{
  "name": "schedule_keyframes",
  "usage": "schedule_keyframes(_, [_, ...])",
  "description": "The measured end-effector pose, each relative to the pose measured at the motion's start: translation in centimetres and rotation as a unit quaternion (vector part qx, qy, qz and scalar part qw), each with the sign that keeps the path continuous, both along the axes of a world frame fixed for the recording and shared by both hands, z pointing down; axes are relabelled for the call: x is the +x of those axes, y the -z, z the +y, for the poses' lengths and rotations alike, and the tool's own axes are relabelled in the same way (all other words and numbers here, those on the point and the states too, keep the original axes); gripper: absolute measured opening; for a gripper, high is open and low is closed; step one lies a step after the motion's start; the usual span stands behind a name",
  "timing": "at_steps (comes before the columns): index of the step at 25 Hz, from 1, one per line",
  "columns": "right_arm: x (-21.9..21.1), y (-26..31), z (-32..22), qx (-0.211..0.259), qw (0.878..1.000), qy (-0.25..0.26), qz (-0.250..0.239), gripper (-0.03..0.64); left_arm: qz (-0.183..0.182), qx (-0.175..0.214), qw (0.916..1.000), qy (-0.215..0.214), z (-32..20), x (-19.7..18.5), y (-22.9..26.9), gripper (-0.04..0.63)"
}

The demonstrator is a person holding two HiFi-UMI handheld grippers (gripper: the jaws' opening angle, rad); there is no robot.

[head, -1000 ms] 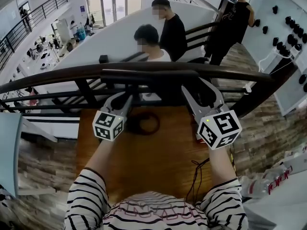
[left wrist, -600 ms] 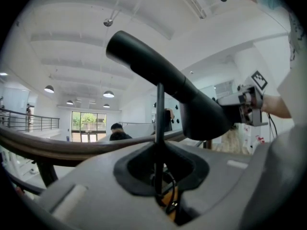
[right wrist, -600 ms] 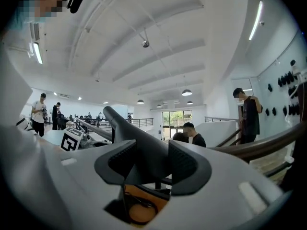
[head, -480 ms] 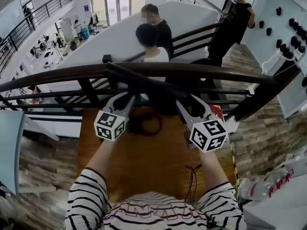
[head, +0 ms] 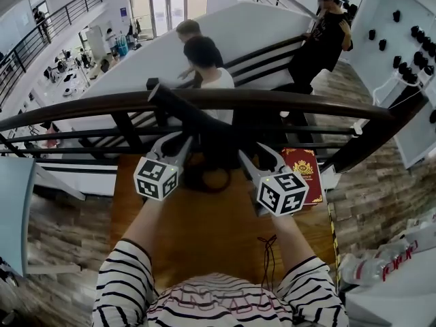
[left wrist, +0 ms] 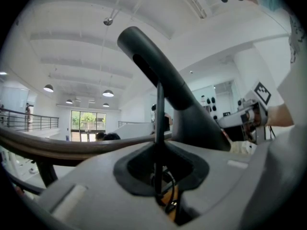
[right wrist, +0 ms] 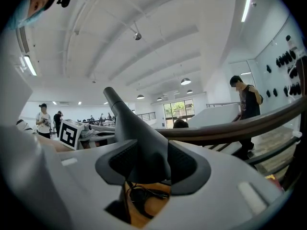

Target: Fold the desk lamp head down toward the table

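The black desk lamp head (head: 194, 125) slants from upper left down to the right, over the wooden table (head: 204, 237). My right gripper (head: 255, 154) is shut on the lower end of the head (right wrist: 136, 128), which fills the gap between its pads; its jaws have just been closing on it. My left gripper (head: 176, 142) is shut on the lamp's thin upright stem (left wrist: 159, 119), under the head (left wrist: 158, 66). The lamp's round base (head: 204, 176) and a coiled cord sit between the two grippers.
A dark wooden railing (head: 327, 104) runs across just behind the table. A red book (head: 303, 172) lies at the table's right edge and a black cable (head: 269, 251) trails toward me. People stand on the stairs beyond the railing.
My right gripper has come down and leftward with the lamp head, which has swung from level along the railing to a slope. The red book now shows. The left gripper has not moved.
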State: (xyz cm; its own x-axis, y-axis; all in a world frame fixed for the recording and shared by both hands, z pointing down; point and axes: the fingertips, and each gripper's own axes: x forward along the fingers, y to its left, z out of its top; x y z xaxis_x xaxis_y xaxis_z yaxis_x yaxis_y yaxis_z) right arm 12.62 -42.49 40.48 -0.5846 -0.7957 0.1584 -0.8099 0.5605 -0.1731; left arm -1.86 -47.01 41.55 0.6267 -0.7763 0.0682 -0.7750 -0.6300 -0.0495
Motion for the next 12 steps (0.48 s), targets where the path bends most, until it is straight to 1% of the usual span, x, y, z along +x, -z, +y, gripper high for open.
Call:
schedule_keyframes(4, [-0.8,-0.8,-0.2,-0.010,1.000,0.000,-0.010,0.178,0.001,0.000,1.0000,0.003,-0.1,-0.3,0.0,0.057])
schedule_keyframes(8, [-1.0,-1.1,-0.4,-0.018,1.000,0.003,-0.015,0.178,-0.011,-0.001,0.9999,0.009,0.0,-0.1,0.0,0.057])
schedule_keyframes(12, [-1.5,-1.8,-0.5,-0.024,1.000,0.007,-0.017,0.178,-0.012,-0.006,0.9998,0.015,0.3,-0.5,-0.6,0.046])
